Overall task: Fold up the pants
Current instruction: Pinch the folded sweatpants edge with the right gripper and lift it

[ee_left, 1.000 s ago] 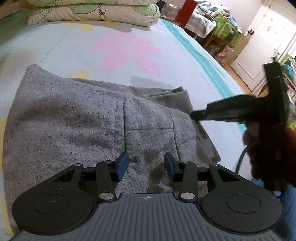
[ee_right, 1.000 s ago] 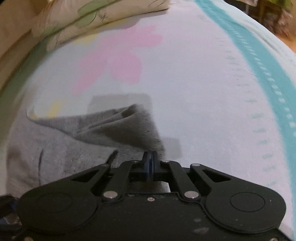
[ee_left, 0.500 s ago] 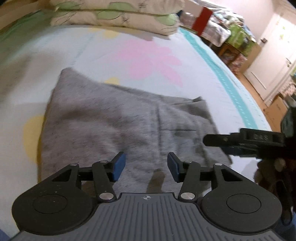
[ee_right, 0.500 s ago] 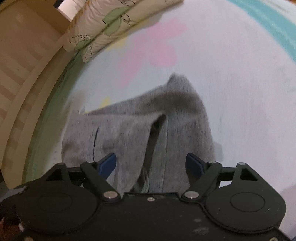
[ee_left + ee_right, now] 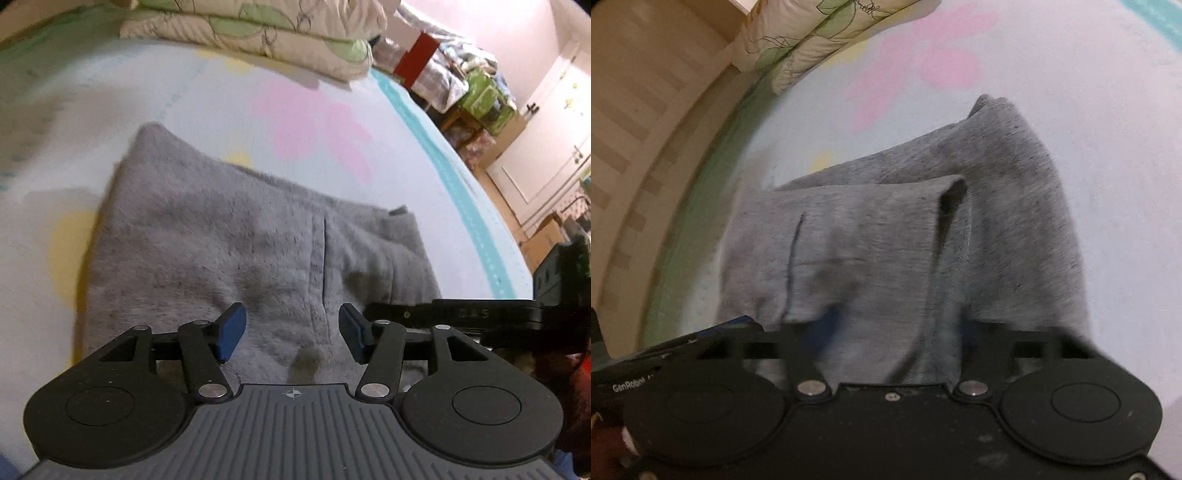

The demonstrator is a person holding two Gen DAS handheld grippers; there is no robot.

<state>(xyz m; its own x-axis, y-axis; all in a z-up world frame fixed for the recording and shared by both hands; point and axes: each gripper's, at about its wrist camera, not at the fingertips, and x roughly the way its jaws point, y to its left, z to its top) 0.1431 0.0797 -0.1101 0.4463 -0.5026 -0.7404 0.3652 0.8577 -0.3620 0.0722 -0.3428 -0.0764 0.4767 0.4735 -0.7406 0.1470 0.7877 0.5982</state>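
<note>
Pants (image 5: 229,258): grey, folded, mid-frame on floral bedsheet (image 5: 110,110) | left gripper (image 5: 290,332): jaws apart, opening, nothing clamped | right gripper (image 5: 890,328): blurred, jaws closing over fabric, grip unclear

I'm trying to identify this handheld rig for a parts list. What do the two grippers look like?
The left gripper is matte black: round discs, linkage arms with silver pivot screws, blue finger pads, a ribbed grey base with a small crosshair mark. The right gripper has the same black build, blurred here. White lettering marks each gripper's side.
</note>
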